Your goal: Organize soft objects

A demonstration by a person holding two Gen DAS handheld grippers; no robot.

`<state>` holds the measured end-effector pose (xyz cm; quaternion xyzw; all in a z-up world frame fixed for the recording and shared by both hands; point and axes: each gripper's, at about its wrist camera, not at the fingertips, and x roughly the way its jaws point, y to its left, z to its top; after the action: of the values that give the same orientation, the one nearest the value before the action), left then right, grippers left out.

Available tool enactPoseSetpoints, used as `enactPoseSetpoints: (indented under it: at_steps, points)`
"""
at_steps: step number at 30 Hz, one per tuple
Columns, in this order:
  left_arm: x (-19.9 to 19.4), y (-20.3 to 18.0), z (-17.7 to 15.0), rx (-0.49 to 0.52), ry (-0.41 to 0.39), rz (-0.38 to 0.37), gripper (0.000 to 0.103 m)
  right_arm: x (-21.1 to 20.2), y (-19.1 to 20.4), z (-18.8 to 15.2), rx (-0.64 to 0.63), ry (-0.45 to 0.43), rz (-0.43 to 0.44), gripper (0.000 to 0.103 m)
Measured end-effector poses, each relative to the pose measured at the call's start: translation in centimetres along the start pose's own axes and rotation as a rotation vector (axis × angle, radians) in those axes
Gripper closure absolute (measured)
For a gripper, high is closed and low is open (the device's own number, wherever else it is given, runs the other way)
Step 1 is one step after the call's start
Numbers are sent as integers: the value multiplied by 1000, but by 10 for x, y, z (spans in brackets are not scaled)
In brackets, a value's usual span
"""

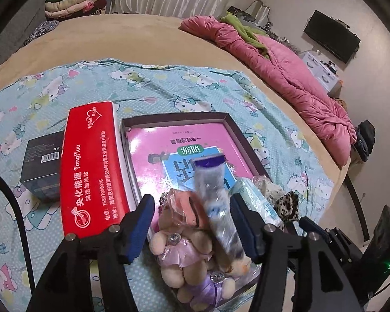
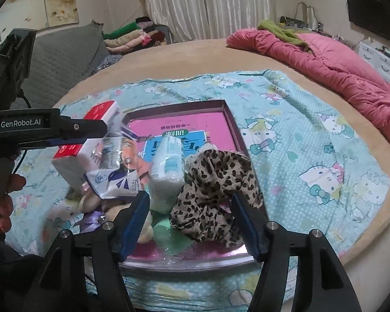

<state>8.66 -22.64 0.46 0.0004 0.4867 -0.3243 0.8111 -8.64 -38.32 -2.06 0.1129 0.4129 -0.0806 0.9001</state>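
A shallow box (image 1: 227, 119) with a dark rim lies on a blue cat-print sheet (image 1: 169, 83) spread over a tan bed. A pink booklet (image 1: 195, 140) with printed Chinese characters lies flat in its bottom.

The left gripper (image 1: 192, 230) hangs over the near end of the box, its blue-padded jaws well apart. Between them, touching neither pad, a clear plastic packet (image 1: 215, 197) with a purple end stands tilted — its long axis runs from the near pile up and away toward the booklet, purple end farthest. Under it lie small beige plush bears (image 1: 184, 247) in lilac ribbon, heaped at the box's near edge.

Just left of the box stands a long red-and-white tissue pack (image 1: 91, 166), its long axis running away from the camera; it reads "YangHua" beside white Chinese text and a phone number. Left of that is a dark box (image 1: 43, 166) with a barcode.

The right gripper (image 2: 191, 223) is also wide open and grips nothing. A leopard-print scrunchie (image 2: 215, 187) rests in the box between and beyond its pads. Beside it a white-and-teal tissue packet (image 2: 169, 166) stands nearly upright. The other gripper's body, seen at the left, reads "GenRobot.AI".
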Motion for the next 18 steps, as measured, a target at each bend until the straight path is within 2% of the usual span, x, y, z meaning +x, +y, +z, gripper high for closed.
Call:
enactPoseSetpoints:
  at_steps: [9, 18]
  points:
    - [-25, 5, -10, 3, -37, 15, 28, -18, 9, 7, -2, -29, -2, 30]
    - [-55, 6, -20, 33, -78, 65, 21, -31, 26, 15, -27, -60, -41, 28]
